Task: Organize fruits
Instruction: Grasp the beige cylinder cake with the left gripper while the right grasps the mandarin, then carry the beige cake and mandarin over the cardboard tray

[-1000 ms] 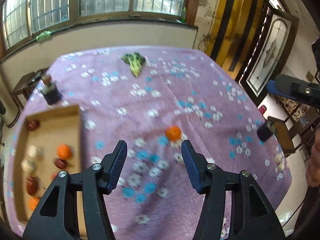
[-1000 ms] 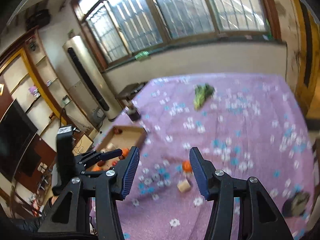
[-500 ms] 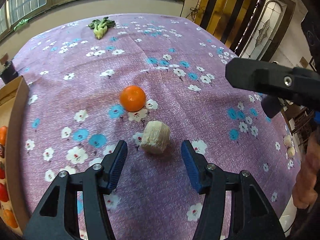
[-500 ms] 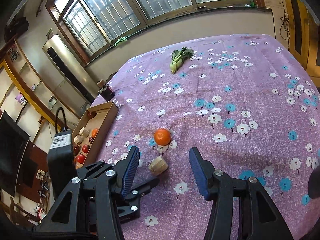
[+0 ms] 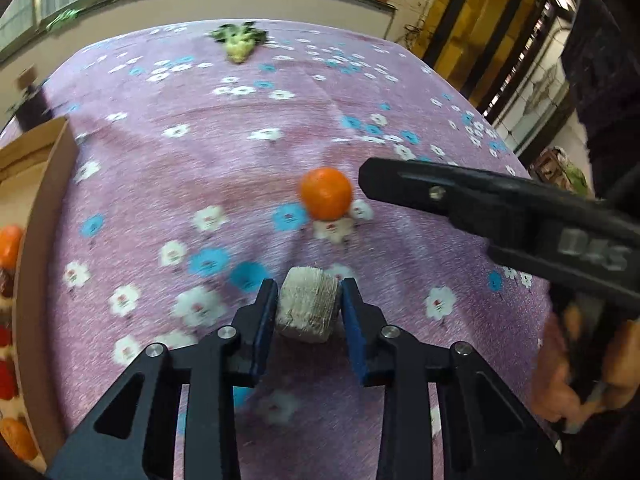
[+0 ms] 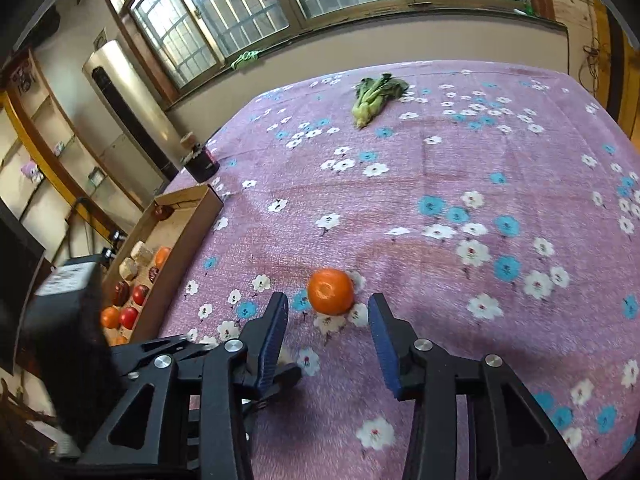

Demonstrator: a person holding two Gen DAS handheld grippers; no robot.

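Left hand-held gripper (image 5: 308,304) has just closed onto the pale ridged chunk (image 5: 308,304) sitting just in front of the orange (image 6: 331,291) on the bench (image 6: 440,184), while the right hand-held gripper (image 6: 326,320), jaws narrowing but still apart, straddles that orange.

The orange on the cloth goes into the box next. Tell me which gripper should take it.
Right. The right gripper is open with the orange just ahead between its fingertips, and its jaws have just been closing. The left gripper is already shut on the pale ribbed block.
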